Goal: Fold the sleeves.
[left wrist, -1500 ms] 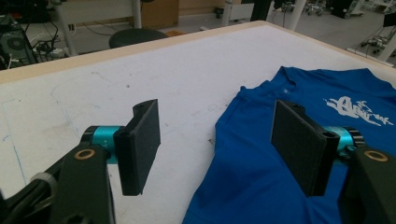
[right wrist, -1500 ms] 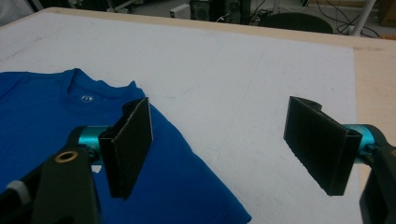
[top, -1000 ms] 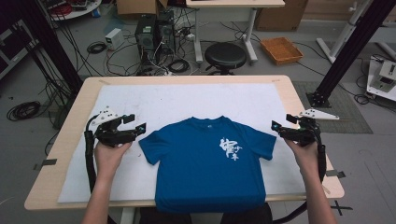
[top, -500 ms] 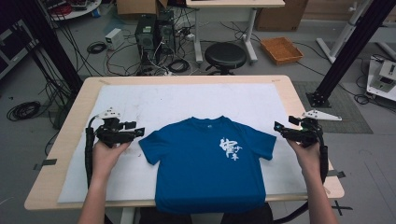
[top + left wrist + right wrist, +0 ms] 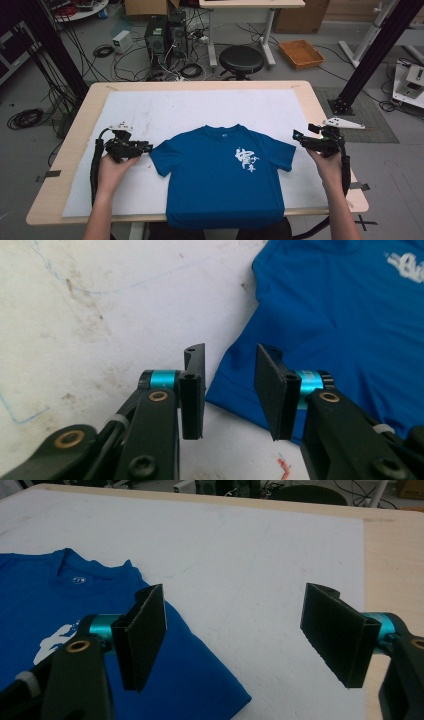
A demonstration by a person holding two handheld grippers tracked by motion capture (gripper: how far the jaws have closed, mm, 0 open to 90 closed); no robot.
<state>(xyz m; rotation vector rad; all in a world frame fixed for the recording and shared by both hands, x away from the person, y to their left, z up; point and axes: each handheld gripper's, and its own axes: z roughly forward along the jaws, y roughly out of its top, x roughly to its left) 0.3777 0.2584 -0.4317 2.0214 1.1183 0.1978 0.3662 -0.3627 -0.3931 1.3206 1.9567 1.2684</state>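
Blue T-shirt (image 5: pixel 226 180) lies flat, face up, on the white mat (image 5: pixel 150 107) covering the worktop. My left claw (image 5: pixel 229 390) has dropped toward the sleeve edge, its jaws just narrowing, nothing pinched yet. My right claw (image 5: pixel 245 632) hovers wide apart at the other sleeve. I judge a sleeve grab is imminent, probably for folding.

**Cloth, matt plastic, scuffed cover**

The shirt (image 5: pixel 224 172) is blue cloth, matt and smooth, with a white print. The cover (image 5: pixel 170 112) looks like white paper or foam, matt, stained and scratched. The table (image 5: pixel 85 117) rim is pale wood. The left gripper (image 5: pixel 229 390) has matt black plastic jaws, glossy teal metal collars and brass-coloured rivets.
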